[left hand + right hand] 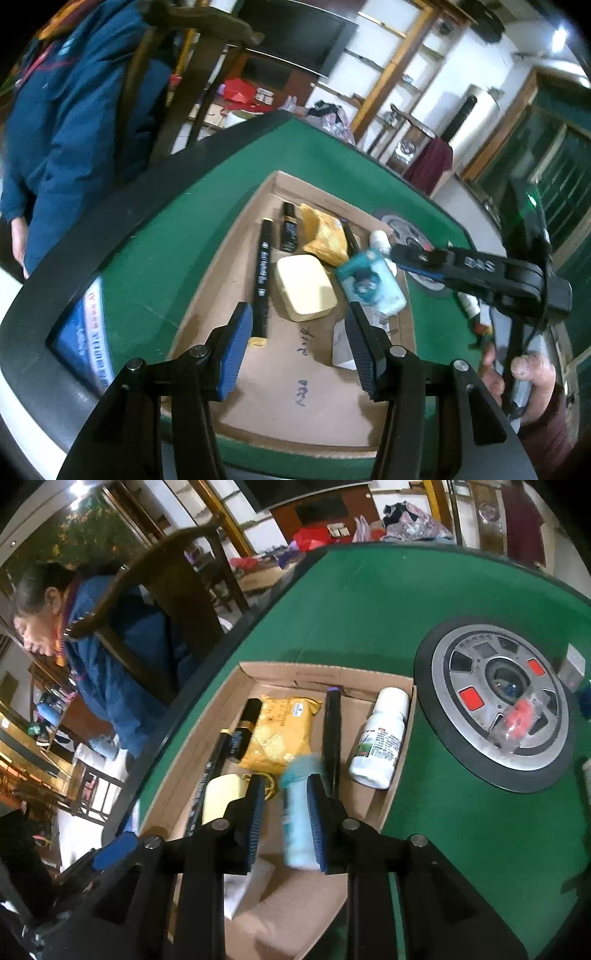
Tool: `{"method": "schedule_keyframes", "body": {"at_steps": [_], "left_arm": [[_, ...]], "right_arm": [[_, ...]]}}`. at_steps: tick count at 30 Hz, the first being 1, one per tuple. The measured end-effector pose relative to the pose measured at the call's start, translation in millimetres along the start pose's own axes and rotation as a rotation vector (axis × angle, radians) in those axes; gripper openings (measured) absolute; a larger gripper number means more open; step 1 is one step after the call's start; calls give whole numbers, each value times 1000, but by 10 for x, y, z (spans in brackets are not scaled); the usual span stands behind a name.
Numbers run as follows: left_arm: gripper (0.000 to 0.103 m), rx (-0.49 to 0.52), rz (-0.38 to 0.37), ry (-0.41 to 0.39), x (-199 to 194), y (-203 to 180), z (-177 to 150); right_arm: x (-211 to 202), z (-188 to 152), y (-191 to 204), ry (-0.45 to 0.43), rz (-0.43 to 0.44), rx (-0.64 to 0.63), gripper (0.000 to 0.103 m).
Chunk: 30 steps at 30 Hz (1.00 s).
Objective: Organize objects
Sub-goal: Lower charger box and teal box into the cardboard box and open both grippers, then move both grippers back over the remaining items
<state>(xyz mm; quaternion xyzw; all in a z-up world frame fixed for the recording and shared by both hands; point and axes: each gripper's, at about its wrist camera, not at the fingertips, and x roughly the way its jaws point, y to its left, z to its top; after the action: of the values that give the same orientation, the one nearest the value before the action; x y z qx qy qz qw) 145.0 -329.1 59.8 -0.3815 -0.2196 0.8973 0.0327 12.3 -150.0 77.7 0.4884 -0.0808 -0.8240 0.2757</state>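
Left gripper [299, 347] wide, empty, over cardboard tray [207, 258]; right gripper [288, 819] narrow, teal packet [295, 812] between its fingers, above the same tray.
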Motion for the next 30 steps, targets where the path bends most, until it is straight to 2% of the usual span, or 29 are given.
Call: {"method": "schedule_keyframes", "body": {"at_steps": [2,5,11,12,13,16,17,20,22,25,30], "left_arm": [[47,-18,-2,-12,-57,69,-8],[48,-41,-4,-26,-121,178,-19],[48,-67,-18,-36,-174,306,-68],[48,-68,-19,-36,-181,320,-77],[48,-69,-20,-35,-199,348,-81],[48,-79,-21,-45,-253,361,-101],[48,-82,-19,-49,-276,348,-117],[48,-84,-22,-73,-361,337,-131],[48,-75,-16,-90,-411,322,-139],[49,-45,9,-110,-488,269,-141],[54,13,62,-140,-552,199,-126]], "right_arm": [[-91,-68,46,16,44,-13,22],[-138,-215,123,87,127,-24,30],[49,-634,402,314,340,-94,30],[109,-680,433,342,353,-103,30],[174,-722,466,356,329,-128,30],[297,-669,491,314,209,-173,30],[326,-613,493,299,192,-178,30],[362,-359,586,195,83,-241,30],[422,-210,645,171,50,-268,31],[414,-139,649,171,105,-244,31],[242,-218,576,148,175,-198,31]]}}
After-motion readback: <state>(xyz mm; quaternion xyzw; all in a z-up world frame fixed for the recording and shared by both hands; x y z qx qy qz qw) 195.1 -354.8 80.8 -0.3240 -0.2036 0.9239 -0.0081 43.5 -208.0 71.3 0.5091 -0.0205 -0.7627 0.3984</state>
